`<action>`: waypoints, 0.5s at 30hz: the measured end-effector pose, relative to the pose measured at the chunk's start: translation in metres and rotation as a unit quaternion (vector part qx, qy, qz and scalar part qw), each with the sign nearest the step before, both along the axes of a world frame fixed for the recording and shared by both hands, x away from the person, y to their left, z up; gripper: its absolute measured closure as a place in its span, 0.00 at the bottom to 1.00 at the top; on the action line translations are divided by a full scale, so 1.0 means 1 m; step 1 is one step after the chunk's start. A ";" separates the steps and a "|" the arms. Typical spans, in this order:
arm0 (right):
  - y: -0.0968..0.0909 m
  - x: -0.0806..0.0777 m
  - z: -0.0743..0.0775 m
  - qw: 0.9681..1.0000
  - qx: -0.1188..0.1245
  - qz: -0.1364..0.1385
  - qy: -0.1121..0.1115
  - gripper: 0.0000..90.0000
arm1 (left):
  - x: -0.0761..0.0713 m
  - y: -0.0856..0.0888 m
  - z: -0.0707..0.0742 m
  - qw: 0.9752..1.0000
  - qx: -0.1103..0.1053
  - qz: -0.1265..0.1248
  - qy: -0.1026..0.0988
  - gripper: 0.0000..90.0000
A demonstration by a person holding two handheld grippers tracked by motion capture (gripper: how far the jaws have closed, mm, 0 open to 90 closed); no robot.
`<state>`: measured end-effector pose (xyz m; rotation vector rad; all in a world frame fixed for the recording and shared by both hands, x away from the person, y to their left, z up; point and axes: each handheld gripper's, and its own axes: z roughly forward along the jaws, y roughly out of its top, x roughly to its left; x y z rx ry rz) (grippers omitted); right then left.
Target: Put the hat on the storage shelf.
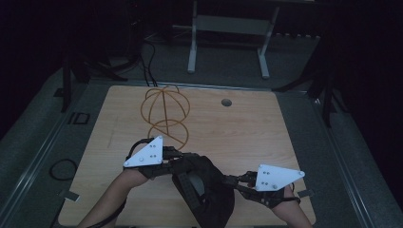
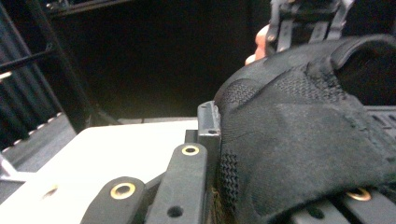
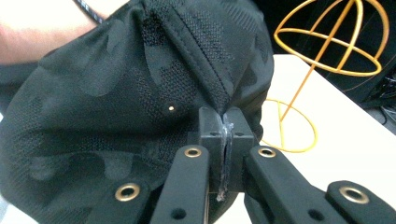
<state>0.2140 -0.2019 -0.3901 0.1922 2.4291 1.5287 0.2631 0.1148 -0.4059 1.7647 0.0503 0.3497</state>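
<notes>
A black camouflage-patterned cap point(image 1: 202, 187) hangs between my two grippers over the near middle of the wooden table point(image 1: 247, 128). My left gripper point(image 1: 179, 159) is shut on the cap's left side; in the left gripper view the cap point(image 2: 299, 135) drapes over one jaw of this gripper point(image 2: 215, 135). My right gripper point(image 1: 234, 180) is shut on the cap's right edge; up close this gripper point(image 3: 225, 128) pinches a seam of the cap's fabric point(image 3: 140, 93). A gold wire hat stand point(image 1: 164, 114) stands upright at the table's far left, beyond the cap, and its globe point(image 3: 329, 42) is bare.
A round cable hole point(image 1: 226, 102) sits in the table's far middle. A white metal frame point(image 1: 228, 28) stands on the floor past the table. A black cable loop point(image 1: 62, 168) lies on the floor at the left. The surroundings are dark.
</notes>
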 end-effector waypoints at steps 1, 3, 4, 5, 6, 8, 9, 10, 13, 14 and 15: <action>0.000 0.000 0.000 1.000 0.002 -0.003 0.003 0.99 | 0.001 0.000 0.000 1.000 0.001 0.002 0.000 0.98; -0.002 0.002 0.002 1.000 0.007 -0.005 0.010 0.99 | 0.001 -0.002 0.001 1.000 0.003 0.017 -0.005 0.98; -0.003 0.003 0.003 1.000 0.011 -0.011 0.013 0.99 | 0.001 -0.004 0.002 1.000 0.007 0.024 -0.003 0.98; -0.004 0.003 0.004 1.000 0.012 -0.017 0.014 0.99 | 0.001 -0.005 0.002 0.999 0.011 0.039 -0.005 0.96; -0.006 0.004 0.004 1.000 0.012 -0.023 0.012 0.99 | 0.001 -0.006 0.003 0.999 0.013 0.049 -0.001 0.92; -0.009 0.005 0.007 0.999 0.018 -0.031 0.015 0.99 | 0.001 -0.007 0.006 0.998 0.021 0.065 0.010 0.85; -0.012 0.006 0.008 0.999 0.021 -0.040 0.015 0.99 | 0.002 -0.006 0.007 0.997 0.021 0.067 0.017 0.80; -0.014 0.007 0.010 0.999 0.022 -0.046 0.014 0.99 | 0.002 -0.005 0.008 0.997 0.020 0.070 0.022 0.80; -0.021 0.008 0.013 0.998 0.029 -0.060 0.012 0.99 | 0.003 -0.002 0.010 0.996 0.014 0.076 0.039 0.76; -0.023 0.009 0.013 0.998 0.031 -0.062 0.012 0.99 | 0.003 -0.001 0.012 0.995 0.016 0.085 0.041 0.76; -0.025 0.009 0.015 0.997 0.034 -0.069 0.011 0.99 | 0.003 0.000 0.012 0.995 0.019 0.091 0.037 0.76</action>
